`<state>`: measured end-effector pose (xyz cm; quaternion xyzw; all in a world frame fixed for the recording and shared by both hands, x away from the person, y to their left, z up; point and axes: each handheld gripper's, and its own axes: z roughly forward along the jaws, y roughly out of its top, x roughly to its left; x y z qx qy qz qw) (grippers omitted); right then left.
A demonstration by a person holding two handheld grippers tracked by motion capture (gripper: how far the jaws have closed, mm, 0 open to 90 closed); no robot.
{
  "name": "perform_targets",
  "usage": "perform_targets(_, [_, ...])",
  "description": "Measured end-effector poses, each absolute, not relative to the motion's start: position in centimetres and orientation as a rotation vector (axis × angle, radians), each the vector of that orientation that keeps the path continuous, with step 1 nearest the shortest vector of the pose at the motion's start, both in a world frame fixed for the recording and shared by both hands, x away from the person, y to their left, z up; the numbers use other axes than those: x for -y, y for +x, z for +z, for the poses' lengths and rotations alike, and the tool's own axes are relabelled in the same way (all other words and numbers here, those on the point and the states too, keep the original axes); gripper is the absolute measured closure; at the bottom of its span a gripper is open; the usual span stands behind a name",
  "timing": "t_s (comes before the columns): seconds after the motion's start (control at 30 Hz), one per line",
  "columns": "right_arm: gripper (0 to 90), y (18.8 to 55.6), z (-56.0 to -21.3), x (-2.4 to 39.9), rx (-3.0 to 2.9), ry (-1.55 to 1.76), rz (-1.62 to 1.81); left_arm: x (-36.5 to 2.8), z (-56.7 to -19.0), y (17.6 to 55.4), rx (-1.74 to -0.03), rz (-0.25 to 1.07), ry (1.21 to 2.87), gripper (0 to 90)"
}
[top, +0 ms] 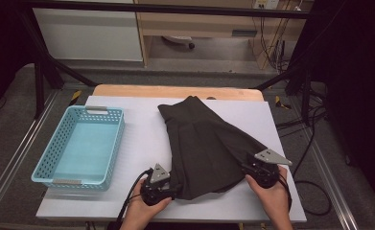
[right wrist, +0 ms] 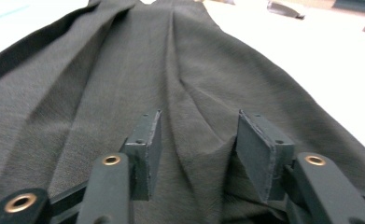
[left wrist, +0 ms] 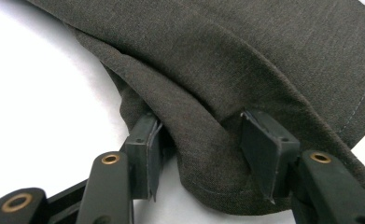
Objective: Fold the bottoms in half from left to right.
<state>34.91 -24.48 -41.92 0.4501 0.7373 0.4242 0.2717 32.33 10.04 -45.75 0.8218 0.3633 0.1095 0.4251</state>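
A dark grey-brown garment lies spread on the white table sheet, narrow at the far end and wide toward me. At its near left corner sits my left gripper, held in a hand. In the left gripper view the left gripper has its jaws apart, and a loose fold of the garment bulges between them without being pinched. My right gripper rests at the near right corner. Its jaws in the right gripper view also stand apart over the wrinkled garment.
A light blue perforated basket stands at the left of the table with nothing in it. A wooden tabletop edge shows beyond the white sheet. Black frame bars and cables run along the floor at right.
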Motion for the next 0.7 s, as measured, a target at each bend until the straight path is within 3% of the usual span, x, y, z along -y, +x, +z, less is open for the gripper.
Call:
perform_targets(0.23, [46.9, 36.7, -44.4, 23.5, -2.085, 1.234, 1.065, -10.0, -45.7, 32.3, -0.908, 0.277, 2.054, 48.0])
perform_targets(0.33, [54.3, 37.0, -44.7, 23.5, -2.087, 1.24, 1.047, -10.1, -45.7, 32.3, -0.908, 0.281, 2.053, 47.8])
perform_targets(0.57, [81.4, 36.0, -44.1, 23.4, -2.109, 1.227, 1.069, -10.0, -45.7, 32.4, -0.904, 0.283, 2.052, 48.7])
perform_targets(0.7, [85.5, 35.3, -43.3, 23.2, -2.118, 1.23, 1.124, -9.9, -45.8, 32.4, -0.902, 0.279, 2.056, 49.3])
